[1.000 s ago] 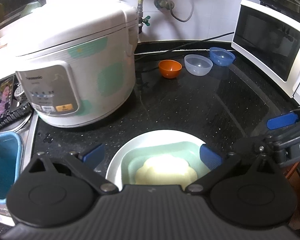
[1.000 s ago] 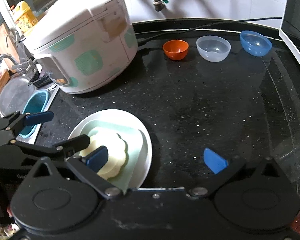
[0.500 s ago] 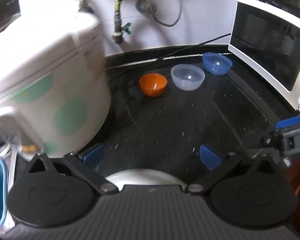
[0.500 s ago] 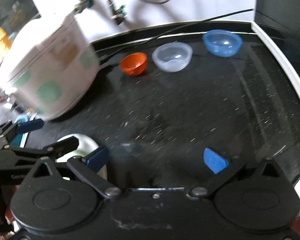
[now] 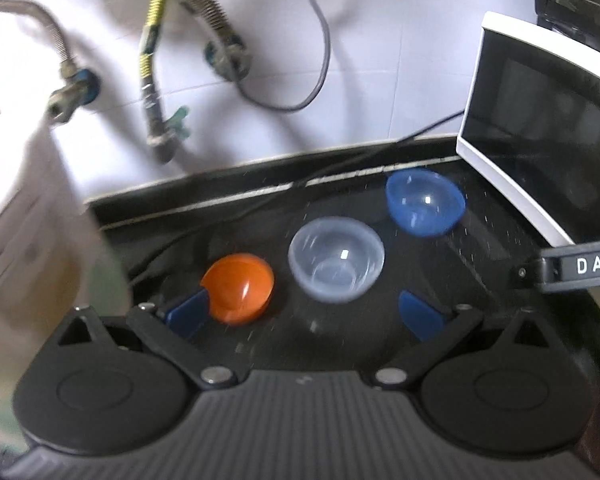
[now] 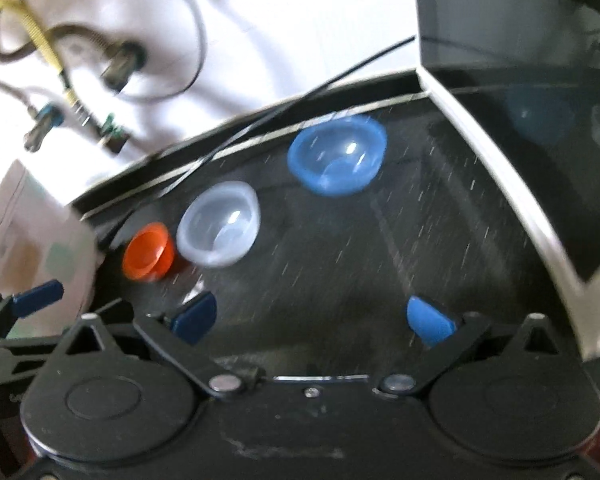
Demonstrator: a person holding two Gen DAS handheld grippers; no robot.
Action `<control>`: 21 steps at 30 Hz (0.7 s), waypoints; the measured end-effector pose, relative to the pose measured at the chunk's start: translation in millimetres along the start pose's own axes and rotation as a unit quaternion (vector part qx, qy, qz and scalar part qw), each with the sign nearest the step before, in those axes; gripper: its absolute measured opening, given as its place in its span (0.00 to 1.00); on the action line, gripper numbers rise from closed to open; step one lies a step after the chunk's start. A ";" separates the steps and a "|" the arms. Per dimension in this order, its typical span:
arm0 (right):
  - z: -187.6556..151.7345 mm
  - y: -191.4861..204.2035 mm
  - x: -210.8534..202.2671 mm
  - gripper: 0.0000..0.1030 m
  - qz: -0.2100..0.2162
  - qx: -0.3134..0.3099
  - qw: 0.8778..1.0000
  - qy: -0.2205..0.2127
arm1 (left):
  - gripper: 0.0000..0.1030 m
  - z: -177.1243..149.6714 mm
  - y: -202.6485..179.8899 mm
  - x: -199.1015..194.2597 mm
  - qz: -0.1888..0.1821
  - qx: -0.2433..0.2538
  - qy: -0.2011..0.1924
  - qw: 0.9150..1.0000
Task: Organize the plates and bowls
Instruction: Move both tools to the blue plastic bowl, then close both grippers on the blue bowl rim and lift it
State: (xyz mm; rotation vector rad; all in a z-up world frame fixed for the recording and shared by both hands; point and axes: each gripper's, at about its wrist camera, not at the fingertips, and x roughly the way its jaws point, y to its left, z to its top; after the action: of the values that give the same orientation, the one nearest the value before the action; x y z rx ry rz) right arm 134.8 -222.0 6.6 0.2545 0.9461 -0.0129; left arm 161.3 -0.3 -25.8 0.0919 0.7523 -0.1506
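Note:
Three small bowls stand in a row at the back of the black counter (image 5: 260, 336): an orange bowl (image 5: 238, 288), a clear bowl (image 5: 336, 258) and a blue bowl (image 5: 424, 202). My left gripper (image 5: 304, 316) is open and empty just short of them, its left pad beside the orange bowl. In the right wrist view the orange bowl (image 6: 148, 252), clear bowl (image 6: 219, 229) and blue bowl (image 6: 337, 159) lie ahead of my open, empty right gripper (image 6: 312, 318). The plates are out of view. Both views are motion-blurred.
A white rice cooker (image 5: 32, 216) stands at the left, a microwave (image 5: 540, 160) at the right, close to the blue bowl. Hoses, valves and a cable (image 5: 156, 80) hang on the white wall behind. The left gripper's side (image 6: 36, 296) shows at the right view's left edge.
Both grippers have swept forward from the stacked plates toward the bowls at the back. The plates have dropped out of view and the bowls now loom close. Both stay open.

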 end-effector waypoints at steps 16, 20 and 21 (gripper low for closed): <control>82.8 -34.8 78.6 0.68 -0.058 -0.019 0.997 -0.040 | 1.00 67.6 -56.3 118.3 0.001 -0.010 0.001 1.000; 85.9 -38.9 95.0 0.55 -0.047 -0.011 0.998 -0.030 | 0.90 74.2 -67.7 143.5 -0.005 0.001 0.014 1.000; 86.8 -40.5 97.0 0.53 -0.045 -0.011 0.999 -0.028 | 0.85 75.2 -69.9 148.3 -0.009 0.000 0.017 1.000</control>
State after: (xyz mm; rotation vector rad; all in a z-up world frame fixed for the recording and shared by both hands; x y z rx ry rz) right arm 256.3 -270.8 -31.5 0.1905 0.9009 -0.0927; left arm 306.9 -94.8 -75.0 0.0882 0.7871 -0.1666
